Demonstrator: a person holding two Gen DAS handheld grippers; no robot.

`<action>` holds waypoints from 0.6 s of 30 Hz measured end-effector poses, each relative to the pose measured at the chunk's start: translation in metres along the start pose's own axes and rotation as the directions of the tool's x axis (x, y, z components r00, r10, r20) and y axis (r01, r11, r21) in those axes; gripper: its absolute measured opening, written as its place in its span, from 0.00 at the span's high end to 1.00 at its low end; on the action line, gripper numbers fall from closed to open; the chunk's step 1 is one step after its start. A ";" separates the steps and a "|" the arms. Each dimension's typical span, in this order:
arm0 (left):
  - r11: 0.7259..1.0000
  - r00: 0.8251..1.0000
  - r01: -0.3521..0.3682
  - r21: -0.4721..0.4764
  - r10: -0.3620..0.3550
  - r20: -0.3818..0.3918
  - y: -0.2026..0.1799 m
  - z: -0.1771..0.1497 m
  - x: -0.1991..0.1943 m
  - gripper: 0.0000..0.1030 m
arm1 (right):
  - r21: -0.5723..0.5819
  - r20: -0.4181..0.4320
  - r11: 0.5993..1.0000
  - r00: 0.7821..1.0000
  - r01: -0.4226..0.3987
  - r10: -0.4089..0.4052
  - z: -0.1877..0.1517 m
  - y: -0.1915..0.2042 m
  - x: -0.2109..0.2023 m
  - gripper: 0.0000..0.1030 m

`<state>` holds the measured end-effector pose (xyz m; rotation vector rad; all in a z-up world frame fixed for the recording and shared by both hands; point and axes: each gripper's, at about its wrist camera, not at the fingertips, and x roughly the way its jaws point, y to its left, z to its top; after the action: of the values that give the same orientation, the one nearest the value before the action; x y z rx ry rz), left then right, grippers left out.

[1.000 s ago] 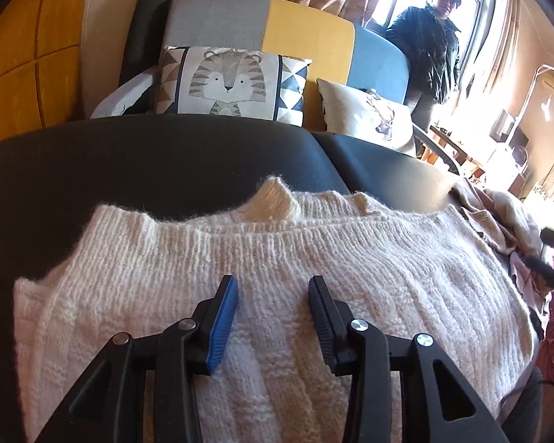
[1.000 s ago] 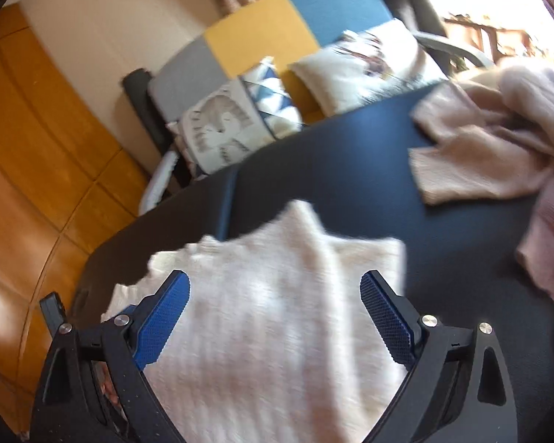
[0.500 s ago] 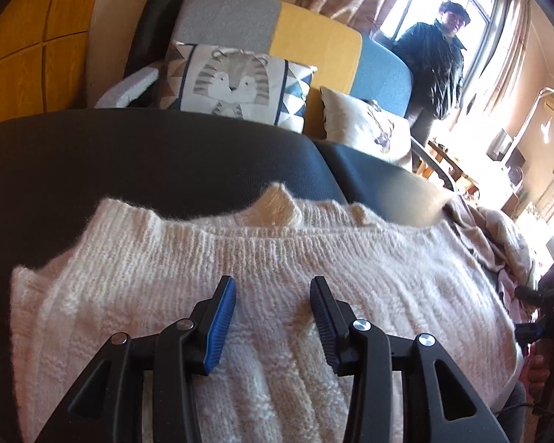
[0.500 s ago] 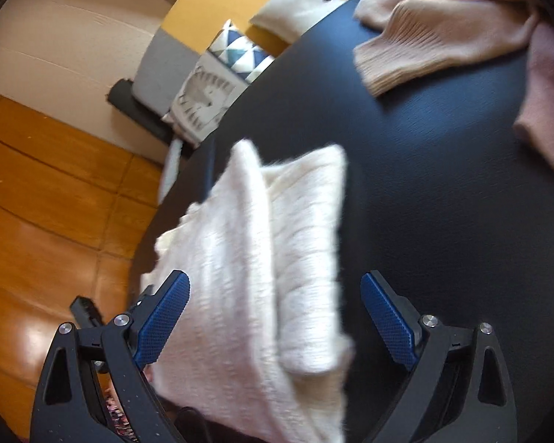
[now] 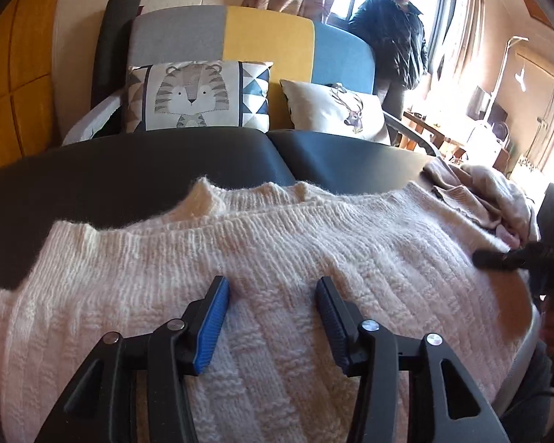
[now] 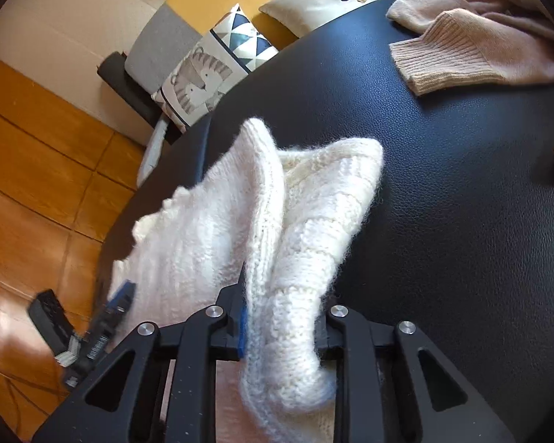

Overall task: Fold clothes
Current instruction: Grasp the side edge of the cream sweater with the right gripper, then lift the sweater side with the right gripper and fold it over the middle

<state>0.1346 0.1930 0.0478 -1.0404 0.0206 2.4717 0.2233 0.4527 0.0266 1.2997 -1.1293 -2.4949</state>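
A white knit sweater (image 5: 277, 243) lies folded on the black padded table (image 5: 129, 170). My left gripper (image 5: 273, 286) is open just over the sweater's middle, with only knit fabric showing between its blue pads. In the right wrist view my right gripper (image 6: 282, 319) is shut on a bunched edge of the white sweater (image 6: 210, 229), which rises in a ridge ahead of the fingers. The left gripper (image 6: 116, 302) shows at that sweater's far left side. The right gripper (image 5: 506, 258) appears dark at the sweater's right edge.
A heap of beige and pink sweaters (image 6: 461, 55) lies at the table's far right, also seen as a pile (image 5: 480, 192). Behind the table stands a patchwork sofa (image 5: 269, 40) with cushions (image 5: 199, 96). A person (image 5: 395, 37) stands by the window. Wooden floor (image 6: 37, 184) is left.
My right gripper was wide open over the sweater; it has now closed on the sweater's right edge, bunching it. The left gripper stays open over the sweater's middle.
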 end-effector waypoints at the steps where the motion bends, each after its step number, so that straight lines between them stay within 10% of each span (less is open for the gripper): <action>1: 1.000 1.000 0.005 0.000 -0.005 -0.003 0.000 0.001 0.000 0.48 | 0.017 0.009 0.999 0.999 -0.037 0.036 0.001 0.002 -0.004 0.78; 18: 0.999 1.000 0.015 -0.035 -0.015 0.004 0.047 -0.017 -0.032 0.49 | 0.029 -0.062 0.940 0.938 -0.339 0.341 0.021 0.134 -0.008 0.79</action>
<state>0.1456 0.1347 0.0498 -1.0469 -0.0320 2.4687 0.1821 0.3721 0.1272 1.0731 -1.2425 -2.1803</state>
